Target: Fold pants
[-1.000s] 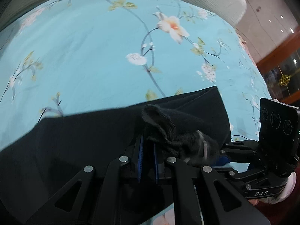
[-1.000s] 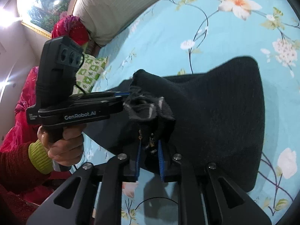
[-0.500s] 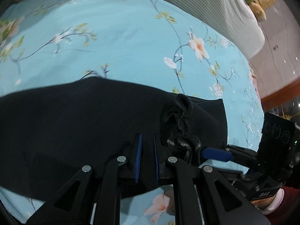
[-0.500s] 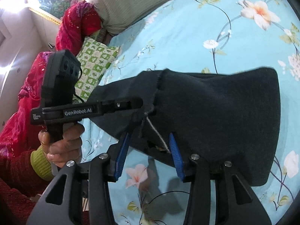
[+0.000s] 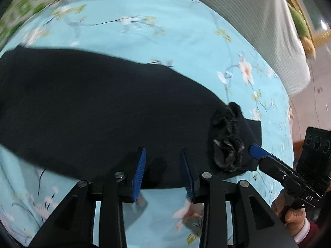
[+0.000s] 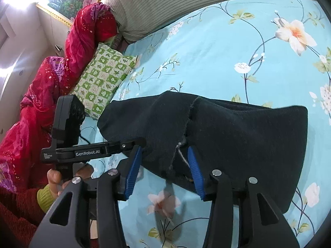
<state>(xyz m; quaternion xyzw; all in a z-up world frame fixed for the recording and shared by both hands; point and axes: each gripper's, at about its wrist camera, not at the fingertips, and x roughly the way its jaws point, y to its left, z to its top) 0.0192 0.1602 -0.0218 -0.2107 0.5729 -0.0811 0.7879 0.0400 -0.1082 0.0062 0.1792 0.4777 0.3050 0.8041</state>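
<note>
Black pants (image 5: pixel 99 107) lie folded on the light-blue floral bedsheet (image 5: pixel 144 41). In the left wrist view my left gripper (image 5: pixel 163 171) is open and empty over the near edge of the pants. A bunched, gathered bit of the waistband (image 5: pixel 227 144) sits at their right end, next to the right gripper's blue fingertip (image 5: pixel 256 152). In the right wrist view my right gripper (image 6: pixel 163 172) is open, its jaws either side of the pants' (image 6: pixel 238 140) near edge with a pale thread between them. The left gripper's body (image 6: pixel 82 153) shows at left.
A green-and-white checked pillow (image 6: pixel 103 78) and a red blanket (image 6: pixel 41 95) lie at the left side of the bed. A striped beige bolster (image 6: pixel 186 0) runs along the headboard. The bed edge and floor lie beyond the sheet at right (image 5: pixel 310 103).
Both grippers have opened and let go of the bunched pants fabric. The pants have dropped flat onto the sheet, and both grippers have drawn back toward the near edge.
</note>
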